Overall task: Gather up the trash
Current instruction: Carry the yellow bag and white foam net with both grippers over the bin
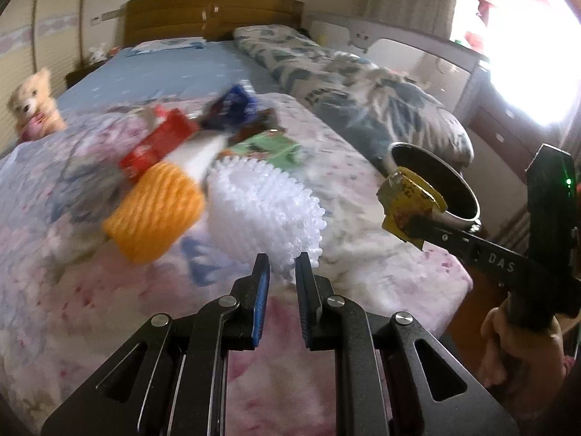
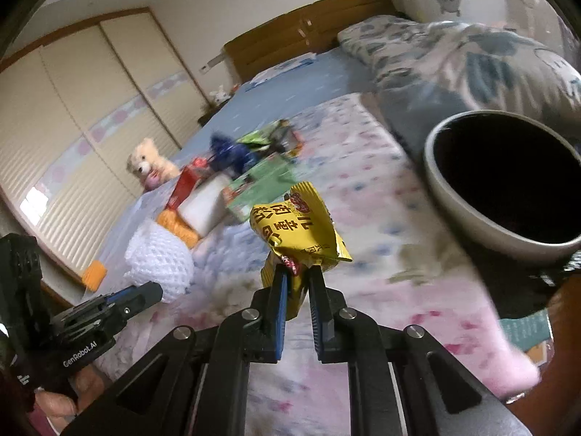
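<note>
The right claw (image 2: 297, 272) pinches a yellow wrapper (image 2: 301, 229) near the bin (image 2: 472, 214) for dropping, while the left claw (image 1: 282, 265) carries white foam netting (image 1: 265, 210).

A bed (image 1: 120, 254) carries a heap of trash (image 1: 203, 138) near its middle. Nearest in that heap lie a foam net (image 1: 265, 210) and, touching it on its left, another foam sleeve (image 1: 156, 210). A stuffed bear (image 1: 32, 105) sits at the bed's left edge. A bin (image 2: 504, 181) stands at the right edge, with a folded quilt (image 1: 363, 87) behind it. A snack wrapper (image 2: 301, 229) hangs above the bed, left of the bin.
</note>
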